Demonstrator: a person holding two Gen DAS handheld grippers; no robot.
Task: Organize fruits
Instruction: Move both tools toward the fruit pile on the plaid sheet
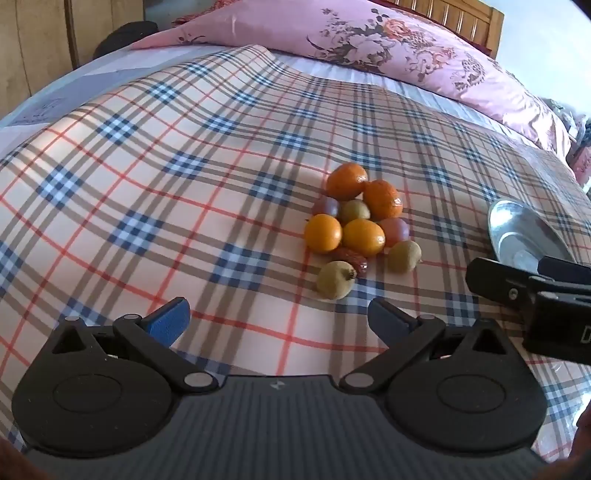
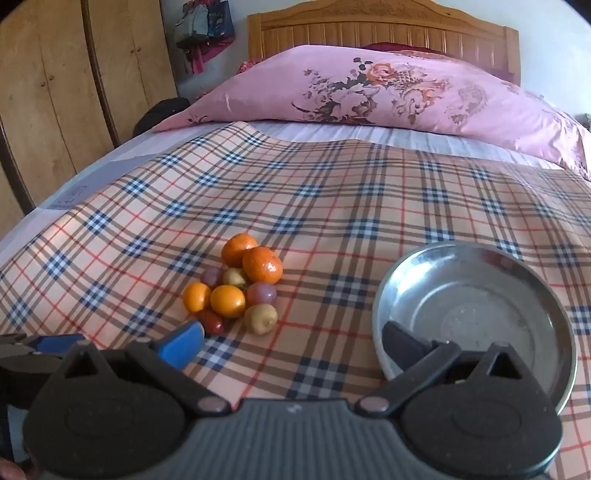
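Observation:
A small heap of fruit (image 1: 356, 225) lies on the plaid cloth (image 1: 147, 184): two tangerines (image 1: 346, 181), smooth orange fruits (image 1: 364, 237), purplish ones, green-brown ones (image 1: 335, 279) and a red date (image 1: 351, 256). My left gripper (image 1: 280, 319) hovers open just short of the heap, nothing between its pads. To the right stands an empty metal bowl (image 2: 461, 280). My right gripper (image 2: 293, 343) is open too, its right finger over the bowl's near rim and the fruit heap (image 2: 236, 288) ahead on its left. Each gripper shows at the edge of the other's view.
A pink floral quilt (image 2: 369, 85) lies across the bed behind the cloth, with a wooden headboard (image 2: 369, 29) beyond it. Wooden wardrobe doors (image 2: 55, 92) stand at the left. The bed's edge curves along the left side.

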